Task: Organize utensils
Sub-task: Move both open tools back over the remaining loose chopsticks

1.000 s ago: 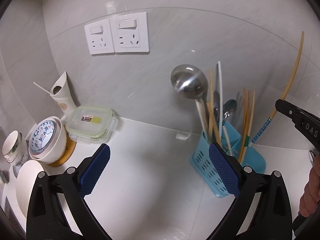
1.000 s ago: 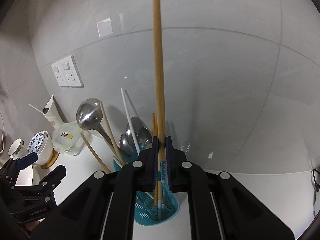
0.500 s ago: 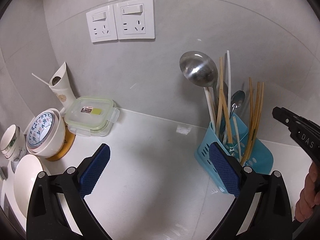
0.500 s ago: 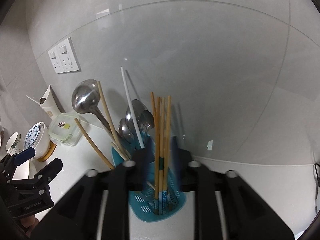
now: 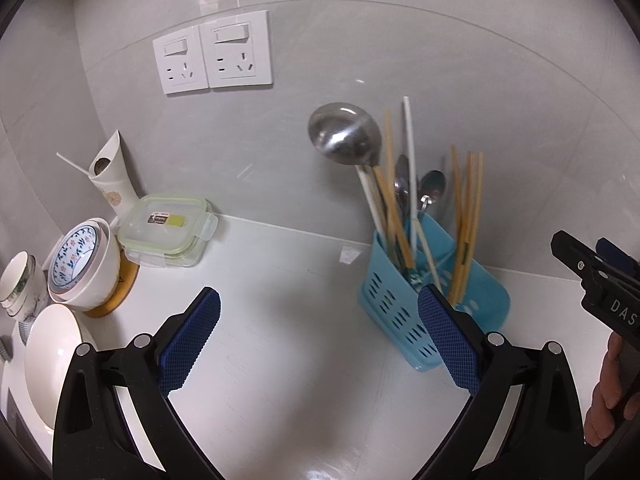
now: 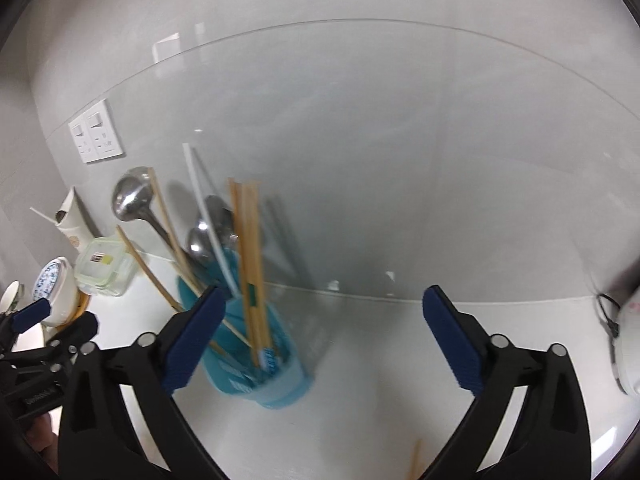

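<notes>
A blue slotted utensil holder (image 5: 400, 312) (image 6: 276, 376) stands on the white counter against the wall. It holds bamboo chopsticks (image 5: 468, 216) (image 6: 250, 248), a steel ladle (image 5: 344, 134) (image 6: 130, 196), spoons (image 5: 432, 186) and a white stick. My right gripper (image 6: 324, 296) hangs just in front of the holder, its jaws opening wide with nothing between the pads. It shows at the right edge of the left wrist view (image 5: 592, 264). My left gripper (image 5: 318, 300) is open and empty, left of the holder. One bamboo stick tip (image 6: 416, 460) lies on the counter near me.
At the left stand a lidded glass container (image 5: 168, 228), stacked patterned bowls (image 5: 84, 260) on a wooden coaster, a white bowl (image 5: 52, 356), a cup (image 5: 20, 288) and a white vase (image 5: 108, 184). Wall sockets (image 5: 216, 56) sit above. A white appliance with a cable (image 6: 628, 340) is far right.
My right gripper let go of the chopstick, which dropped in among the others in the holder. Its jaws spread wide and it drew back to the right. My left gripper stayed open.
</notes>
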